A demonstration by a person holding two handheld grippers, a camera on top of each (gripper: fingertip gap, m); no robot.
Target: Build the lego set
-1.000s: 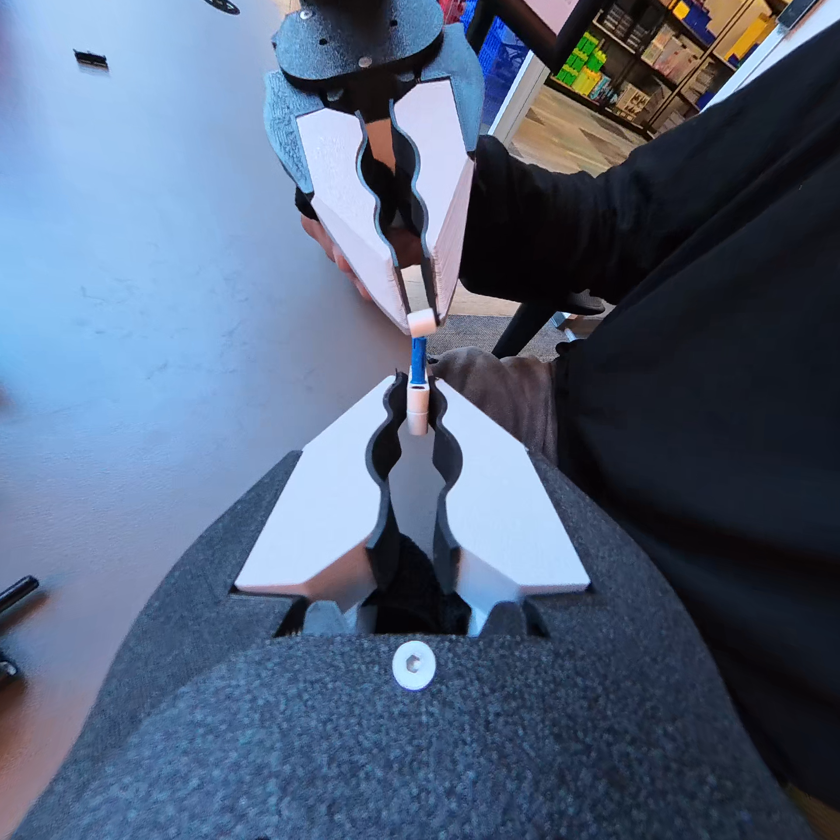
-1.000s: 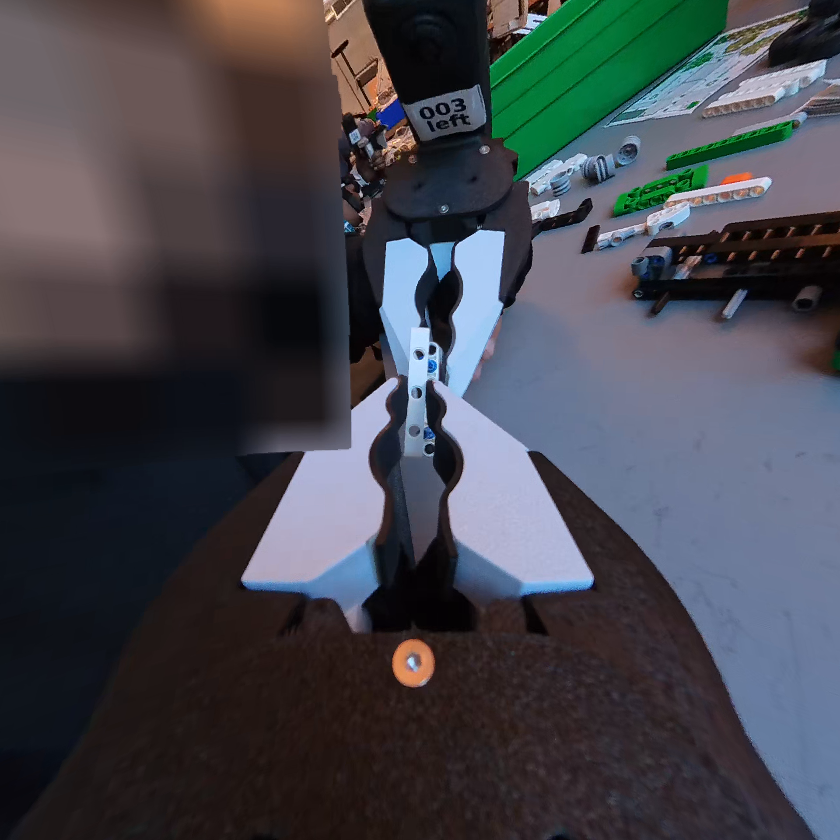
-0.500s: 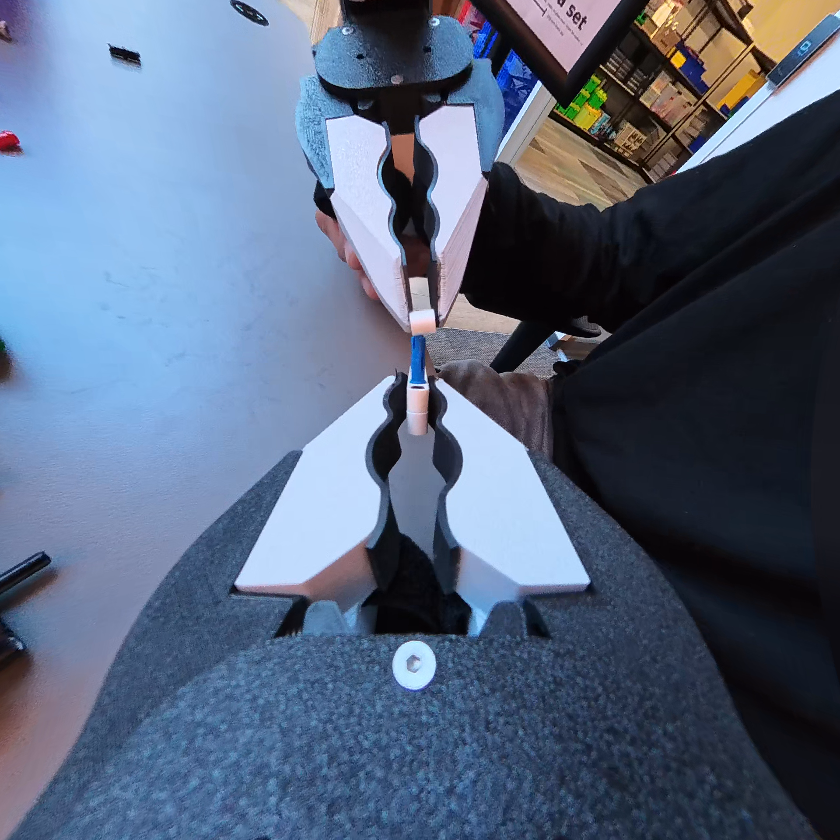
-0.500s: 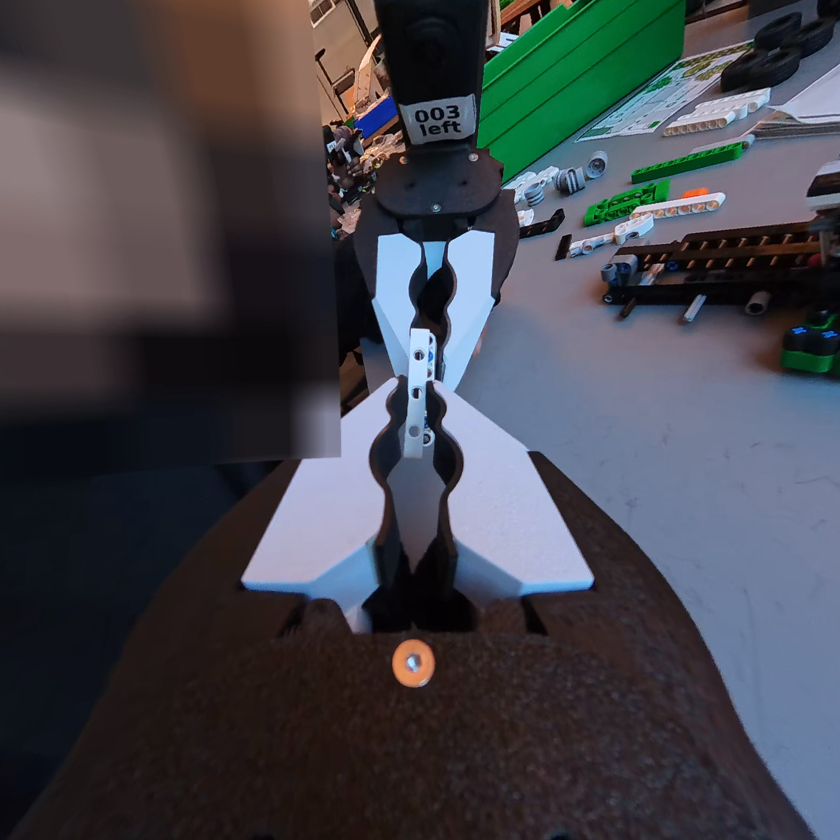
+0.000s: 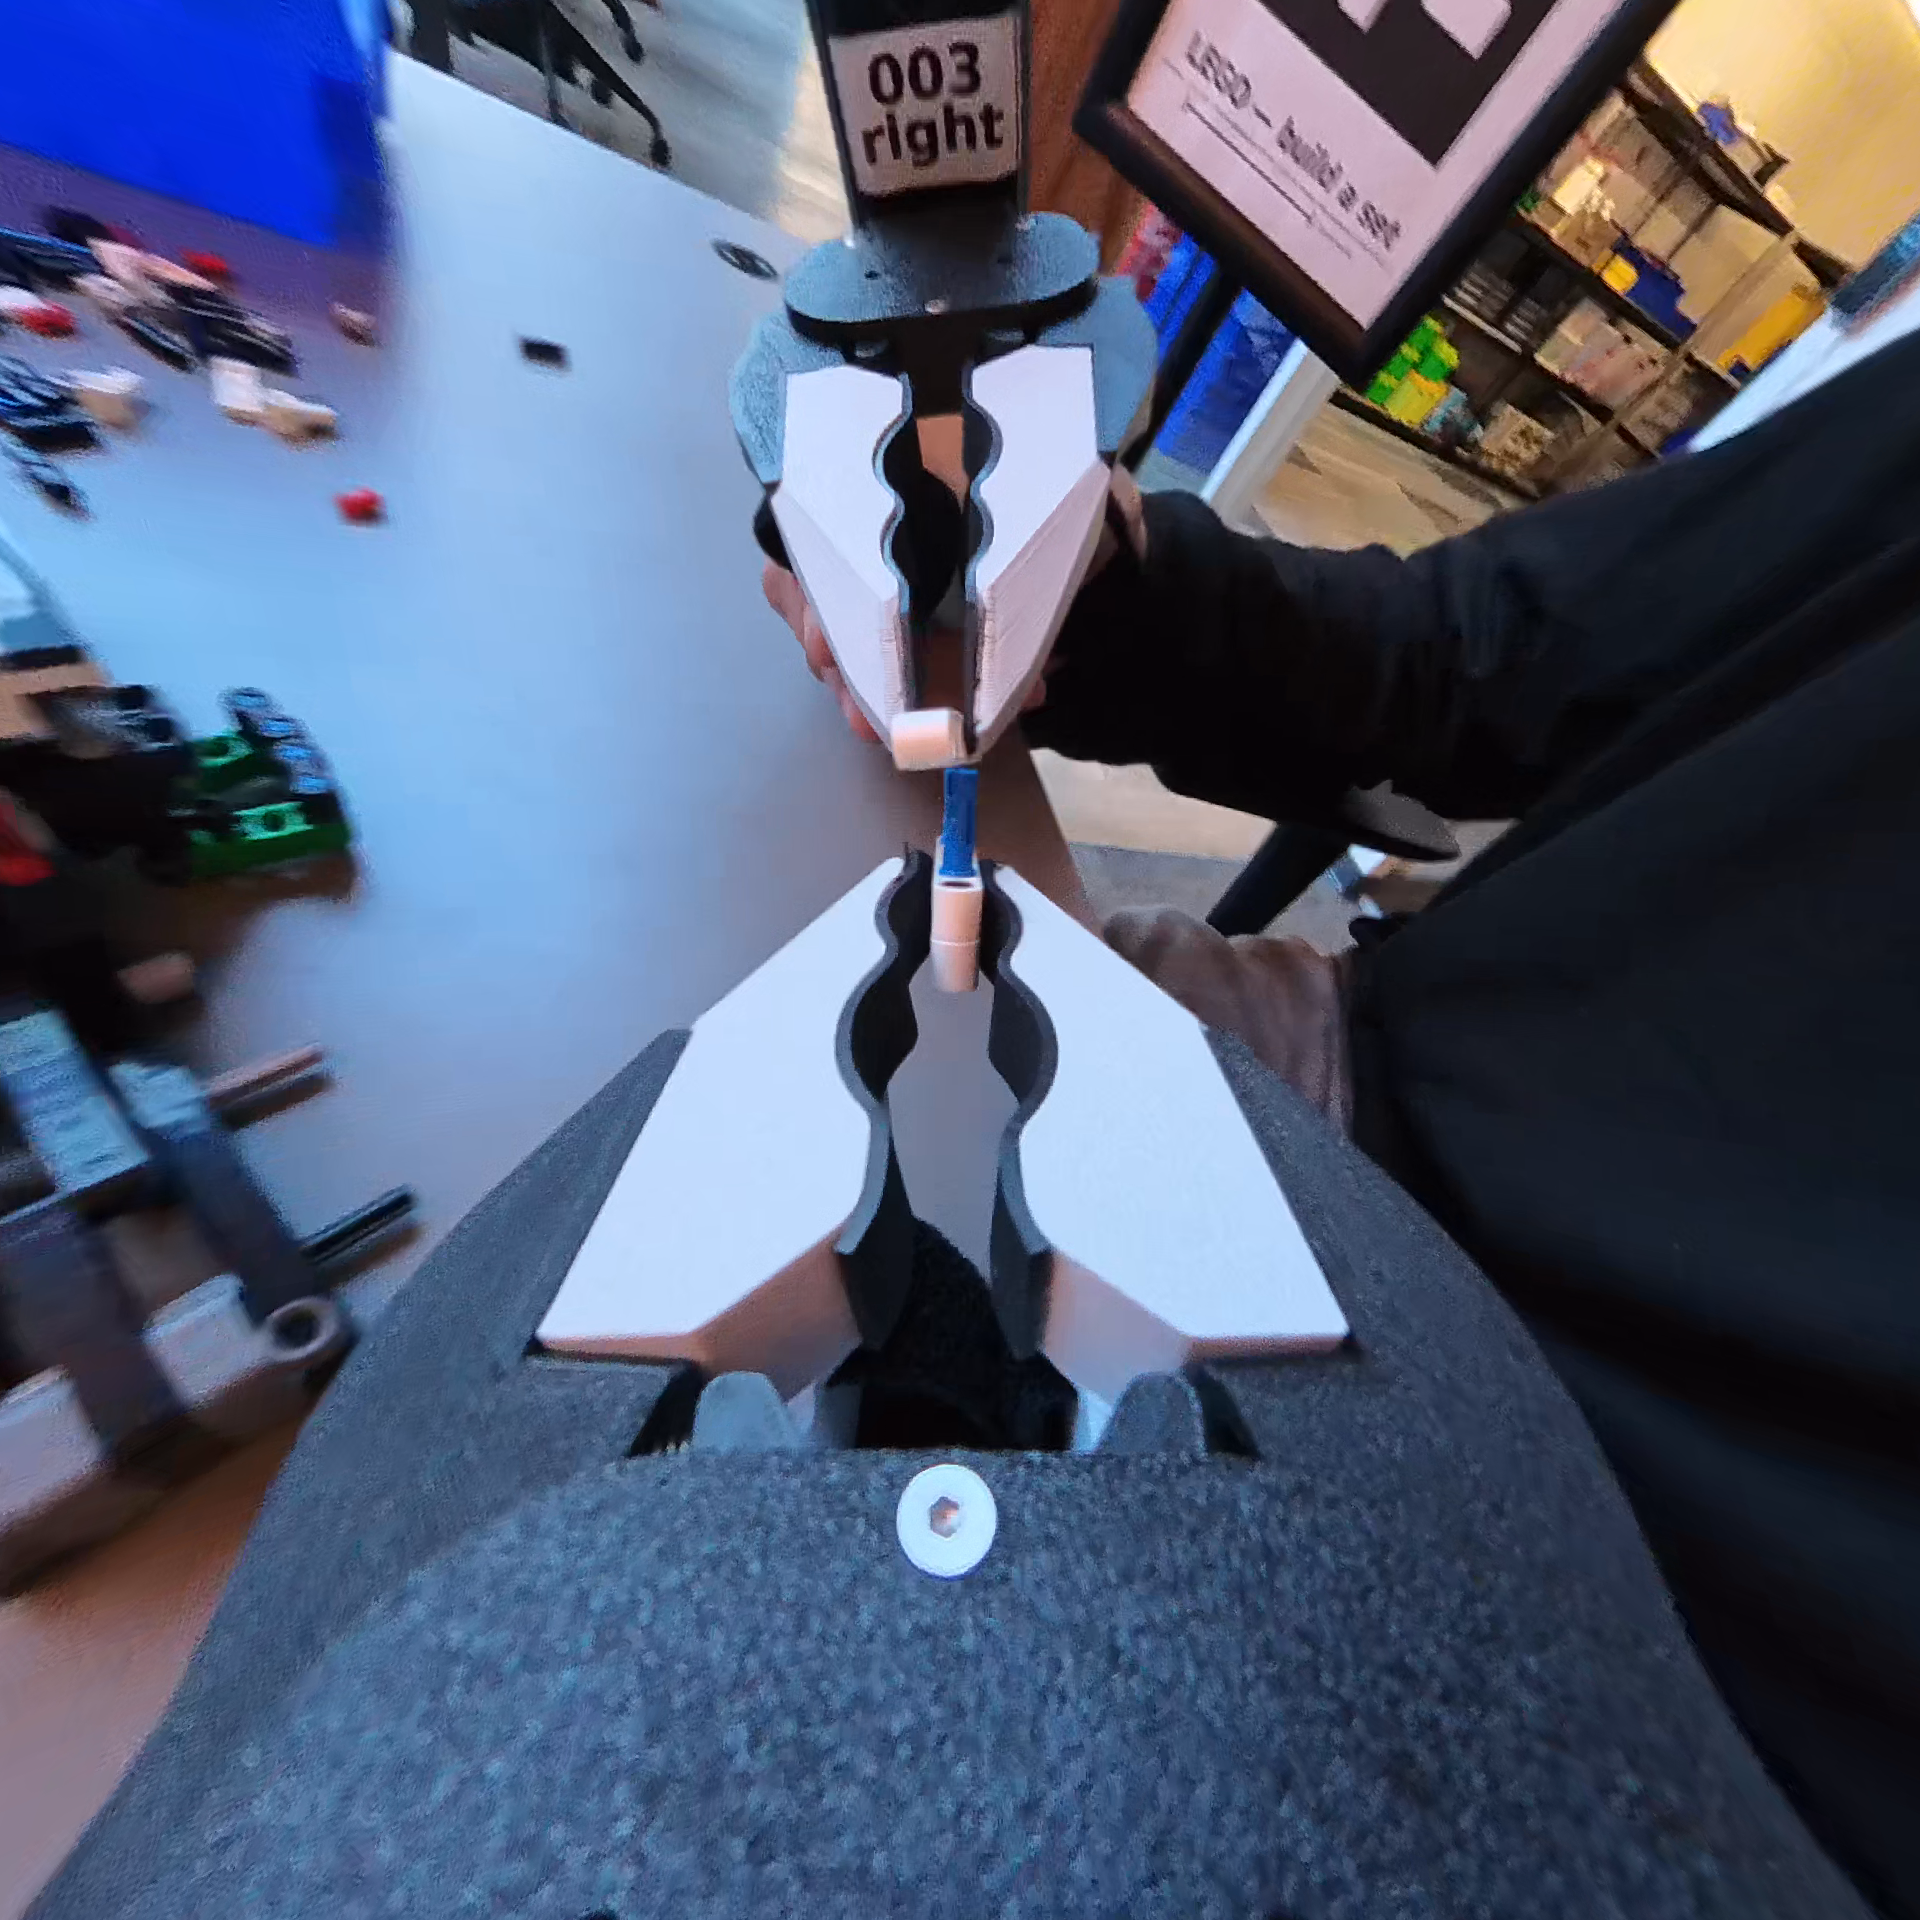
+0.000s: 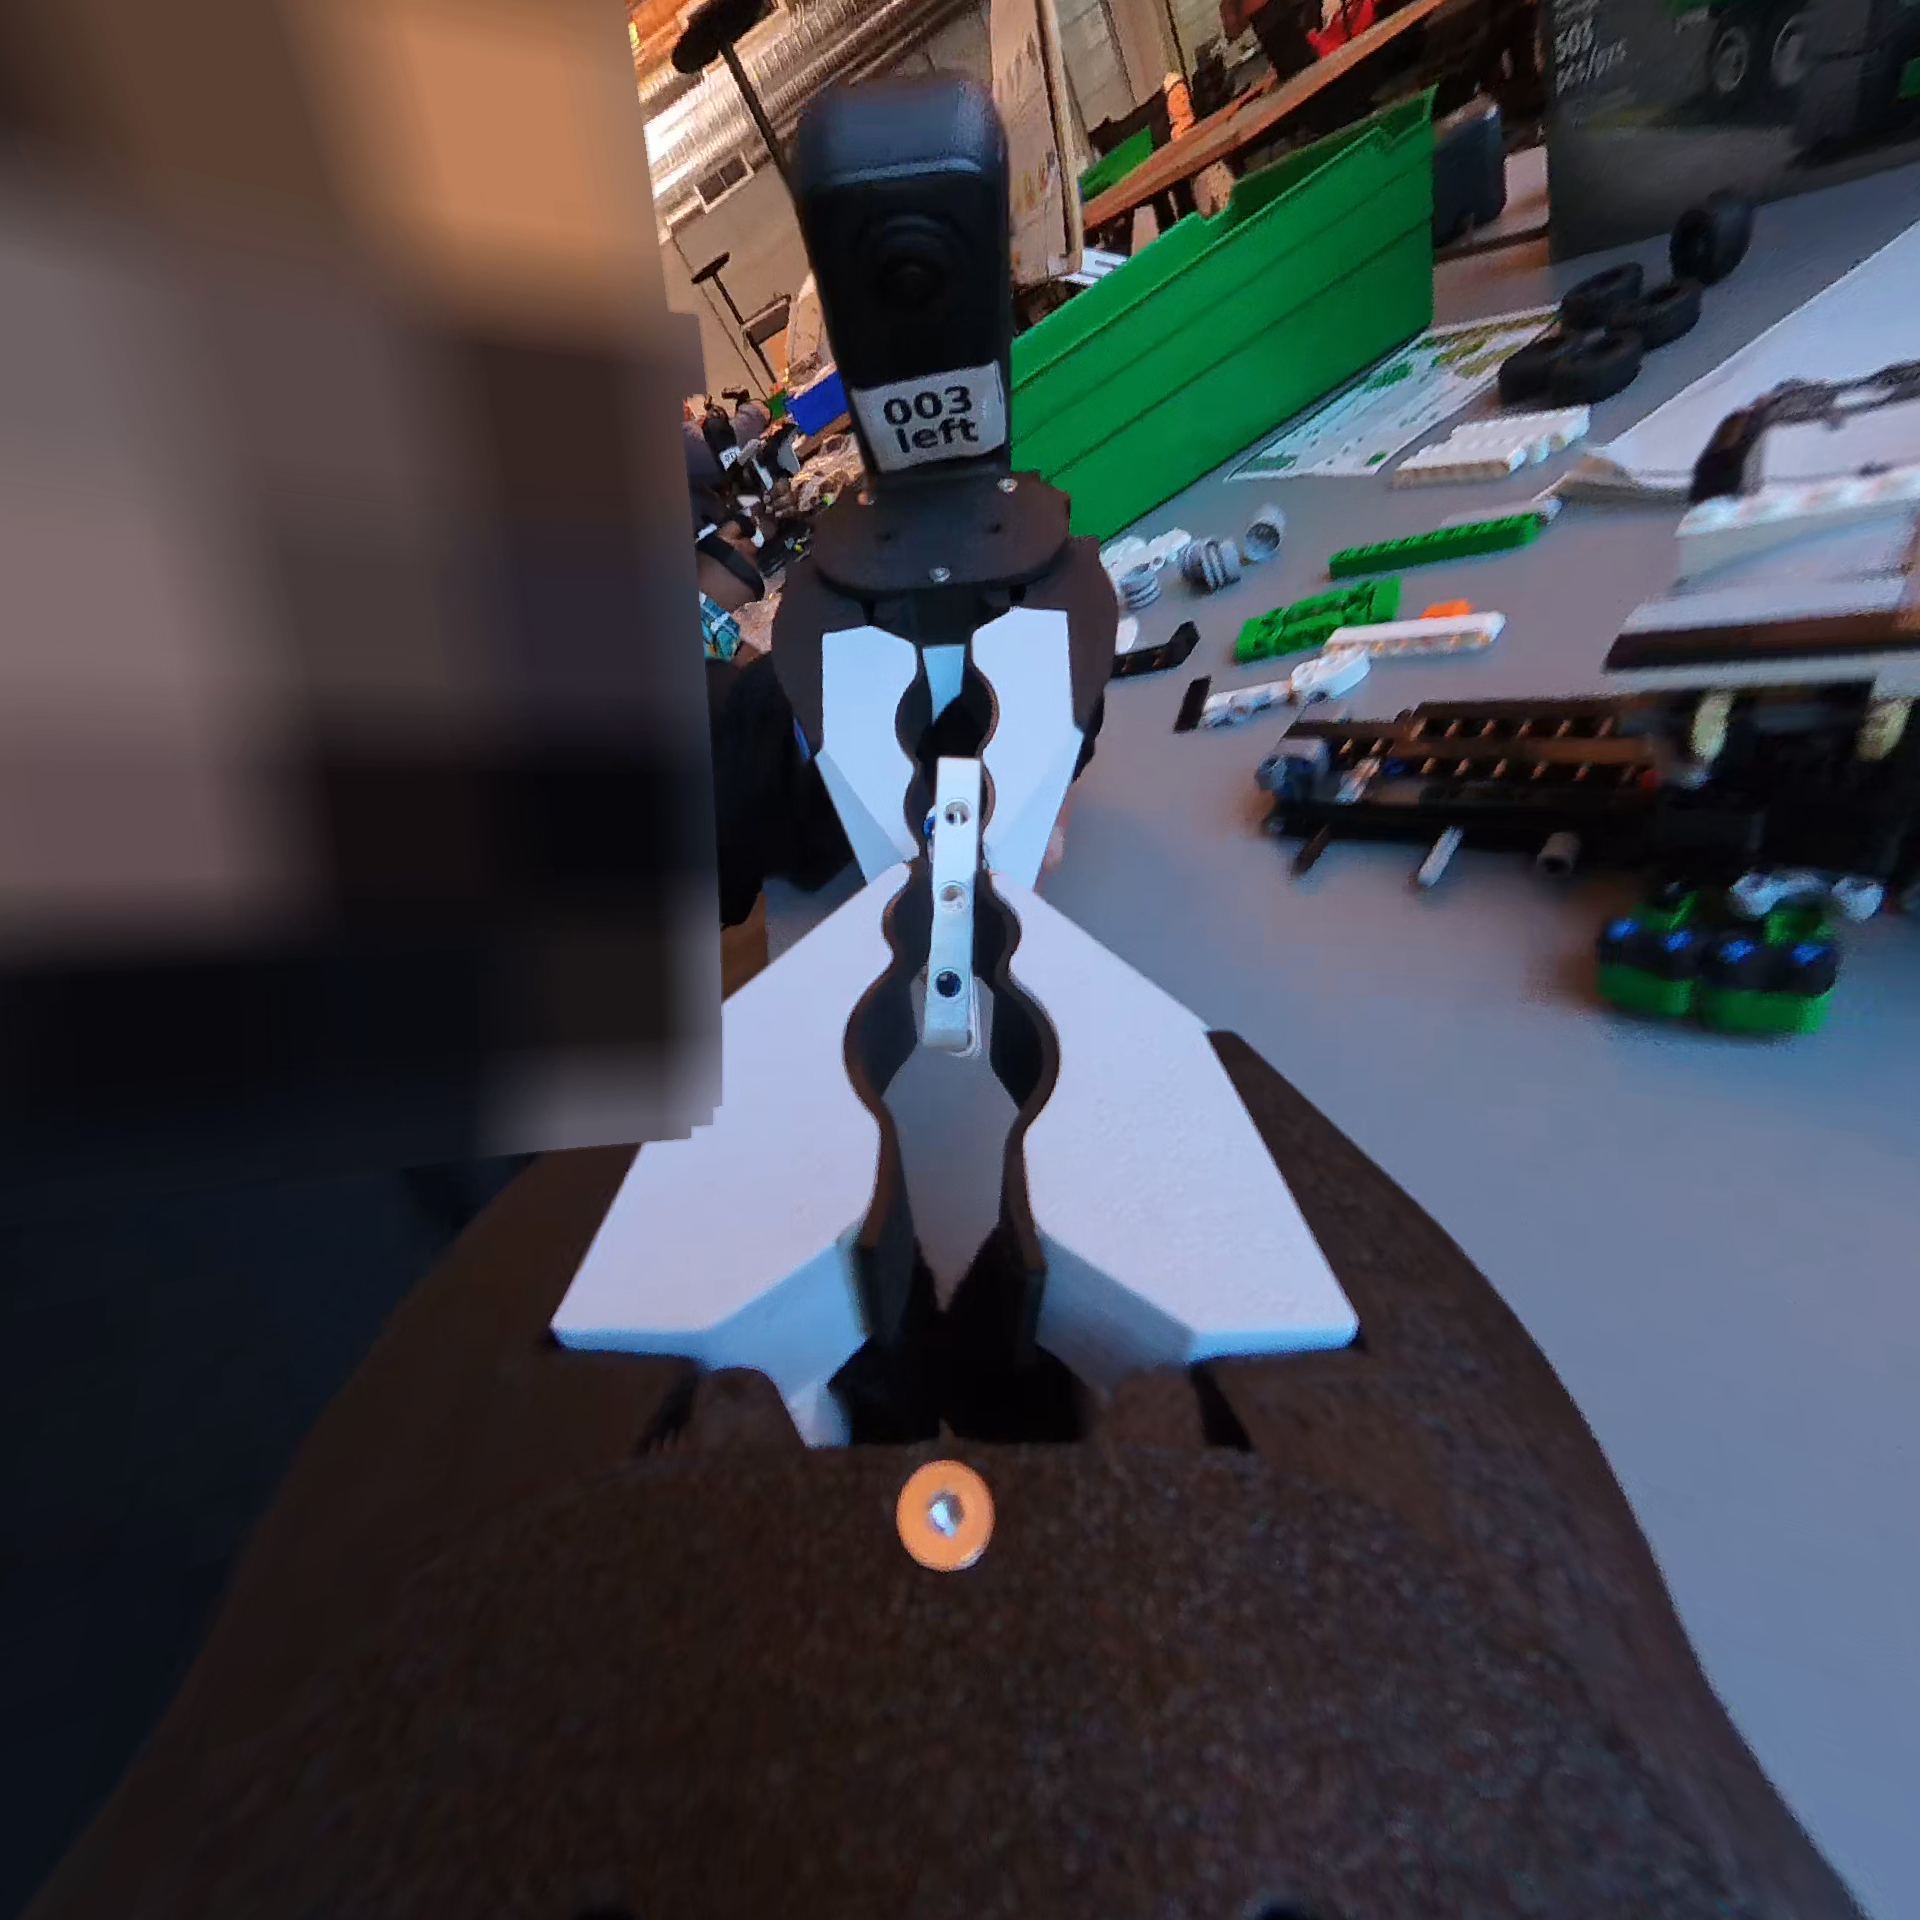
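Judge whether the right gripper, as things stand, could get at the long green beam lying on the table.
Probably not yet: the right gripper is shut on a white beam that the left gripper also holds. The green beam lies unobstructed on the table.

Count log, both wrist views.

Grippers: two, left gripper [image 5: 951, 883] and right gripper [image 6: 948, 914], two fingers each. White beam [image 6: 954, 904]: one, three holes visible along its face. Blue pin [image 5: 957, 805]: one seen from the left wrist.

On the table [image 6: 1351, 1039]: green bin [image 6: 1236, 343], one; black tyres [image 6: 1600, 332], about four, blurred and overlapping; long green beam [image 6: 1434, 545], one; grey round connectors [image 6: 1210, 556], three or so; red piece [image 5: 360, 505], one.
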